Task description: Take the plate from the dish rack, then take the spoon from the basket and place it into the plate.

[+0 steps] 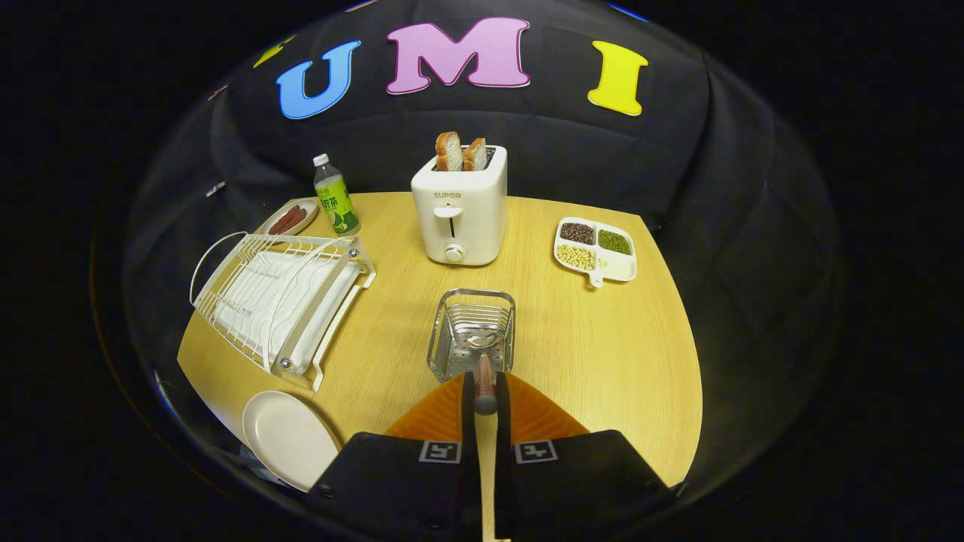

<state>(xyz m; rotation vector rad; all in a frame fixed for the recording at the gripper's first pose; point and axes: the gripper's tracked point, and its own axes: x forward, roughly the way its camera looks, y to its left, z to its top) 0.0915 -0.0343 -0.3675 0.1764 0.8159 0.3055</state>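
Wooden table (602,361), items listed from the left across. At about 8 o'clock from the fingers, close beside them, lies a white plate (286,436) flat near the table's near edge. At 10 o'clock stands a white wire dish rack (282,297) on its white drip tray, with no dish seen in its slots. Beyond the rack, at 10 to 11 o'clock, sits a small oval dish (292,218) with dark reddish pieces in it, and just right of that dish an upright plastic bottle (336,196) with a green label and white cap. At 12 o'clock, far side of the table, stands a white toaster (459,211) with two slices of bread (461,153) sticking up from its slots. Straight ahead at 12 o'clock, just beyond the fingertips, stands a wire basket (472,335); the bowl of the spoon (483,369) rests inside it, and the reddish-brown handle leans back out toward the fingers. The gripper (485,391) has its fingers drawn narrow, both pressed on the end of that handle. At 1 to 2 o'clock, well apart from the basket, lies a white divided tray (596,252) holding dark, green and pale beans in separate sections. The spoon is well apart from the plate.
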